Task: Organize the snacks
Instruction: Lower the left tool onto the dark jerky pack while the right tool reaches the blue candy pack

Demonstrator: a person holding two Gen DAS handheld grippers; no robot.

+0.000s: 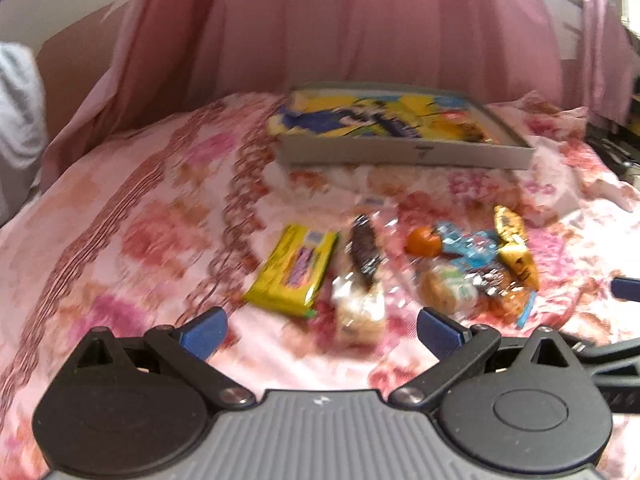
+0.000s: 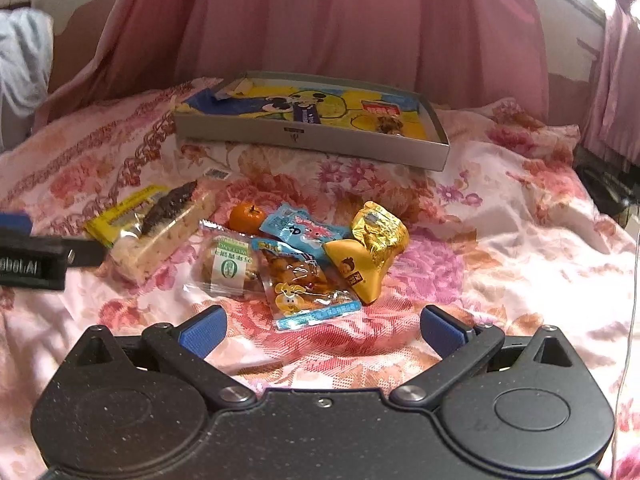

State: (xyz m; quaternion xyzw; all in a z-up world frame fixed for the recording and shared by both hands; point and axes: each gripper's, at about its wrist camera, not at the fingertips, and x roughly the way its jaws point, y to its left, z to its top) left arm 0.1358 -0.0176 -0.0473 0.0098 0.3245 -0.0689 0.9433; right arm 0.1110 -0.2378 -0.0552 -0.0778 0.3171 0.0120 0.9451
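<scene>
Both the left gripper (image 1: 318, 330) and right gripper (image 2: 322, 330) hover with jaws released and empty over the loose snacks (image 2: 296, 252) mid-bed, presumably bound for the shallow box (image 2: 312, 140) toward the bed's far edge

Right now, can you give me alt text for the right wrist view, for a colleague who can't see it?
The open right gripper hovers above a floral bedspread, empty, facing a cluster of wrapped snacks and a small orange. Behind them lies a shallow grey box before pink curtains; the left gripper enters at the left edge.
</scene>
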